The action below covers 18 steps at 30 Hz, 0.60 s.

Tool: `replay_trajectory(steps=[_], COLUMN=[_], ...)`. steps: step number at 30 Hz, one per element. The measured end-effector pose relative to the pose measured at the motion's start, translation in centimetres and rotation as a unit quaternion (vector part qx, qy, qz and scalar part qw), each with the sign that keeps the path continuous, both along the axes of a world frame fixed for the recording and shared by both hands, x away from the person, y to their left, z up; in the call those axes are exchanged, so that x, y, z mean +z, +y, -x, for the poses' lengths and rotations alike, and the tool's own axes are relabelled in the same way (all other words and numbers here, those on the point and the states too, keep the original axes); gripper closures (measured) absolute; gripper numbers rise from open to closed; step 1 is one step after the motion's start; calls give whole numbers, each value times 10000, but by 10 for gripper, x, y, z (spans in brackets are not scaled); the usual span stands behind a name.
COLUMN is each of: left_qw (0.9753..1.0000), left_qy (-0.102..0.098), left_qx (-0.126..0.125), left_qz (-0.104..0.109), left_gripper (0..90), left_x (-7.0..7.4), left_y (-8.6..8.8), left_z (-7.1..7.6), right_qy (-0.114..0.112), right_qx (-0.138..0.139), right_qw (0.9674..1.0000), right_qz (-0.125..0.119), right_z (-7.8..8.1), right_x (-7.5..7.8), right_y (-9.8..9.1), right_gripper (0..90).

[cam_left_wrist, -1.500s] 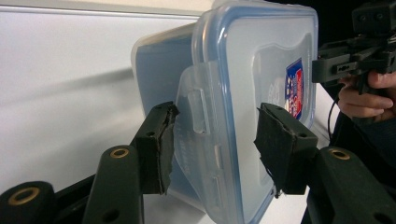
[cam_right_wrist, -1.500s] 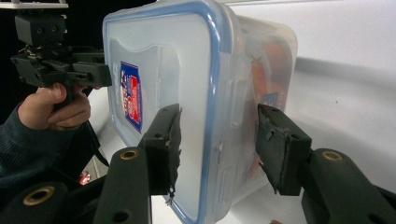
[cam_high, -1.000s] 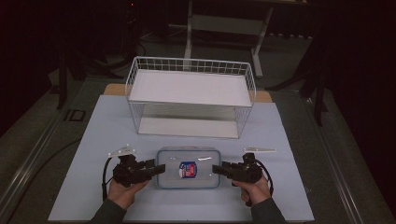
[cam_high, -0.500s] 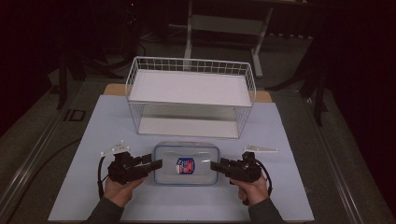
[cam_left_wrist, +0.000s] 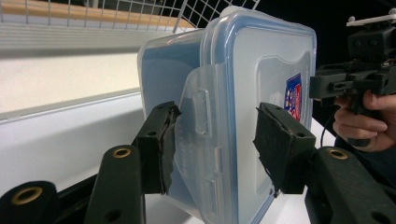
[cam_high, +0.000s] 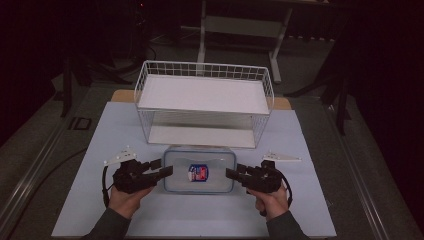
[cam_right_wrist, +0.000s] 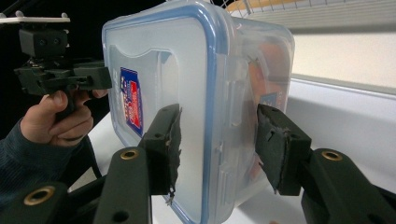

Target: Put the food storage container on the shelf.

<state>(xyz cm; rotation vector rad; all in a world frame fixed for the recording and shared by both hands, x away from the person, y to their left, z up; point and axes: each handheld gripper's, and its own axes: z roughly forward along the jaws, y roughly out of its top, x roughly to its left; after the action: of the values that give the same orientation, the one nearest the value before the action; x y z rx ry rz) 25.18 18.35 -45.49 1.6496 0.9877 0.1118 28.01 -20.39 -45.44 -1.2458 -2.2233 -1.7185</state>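
Note:
A clear plastic box (cam_high: 199,170) with a blue-rimmed lid and a red and blue sticker is held between my two grippers, just in front of the wire rack. My left gripper (cam_high: 165,169) is shut on its left end. In the left gripper view its pads (cam_left_wrist: 161,144) clamp the box (cam_left_wrist: 261,70) across the side latch. My right gripper (cam_high: 231,174) is shut on the right end. The right gripper view has the box (cam_right_wrist: 187,60) squeezed between that gripper's (cam_right_wrist: 217,140) pads, with the left gripper (cam_right_wrist: 93,77) beyond.
A white two-level wire rack (cam_high: 205,67) stands at the back of the pale mat (cam_high: 100,150), its lower shelf open towards me. Dark floor and stands surround the table. A wooden edge shows behind the rack.
Both grippers have carried the box away from me, closer to the rack's lower shelf. The grips on both ends look the same.

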Motion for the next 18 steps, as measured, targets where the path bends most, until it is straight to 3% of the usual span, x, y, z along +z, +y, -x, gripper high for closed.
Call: replay_trajectory(steps=[18], left_qw=[9992], left_qy=[-402], left_qx=[0], left_qz=[54], left_gripper=[490], left_x=[30], left_y=[4], left_z=[-11], right_qy=[-582], right_qx=[-59], right_qw=[9983], right_qz=[-9], right_z=[-8], right_x=[32], right_y=[4], right_gripper=[515])
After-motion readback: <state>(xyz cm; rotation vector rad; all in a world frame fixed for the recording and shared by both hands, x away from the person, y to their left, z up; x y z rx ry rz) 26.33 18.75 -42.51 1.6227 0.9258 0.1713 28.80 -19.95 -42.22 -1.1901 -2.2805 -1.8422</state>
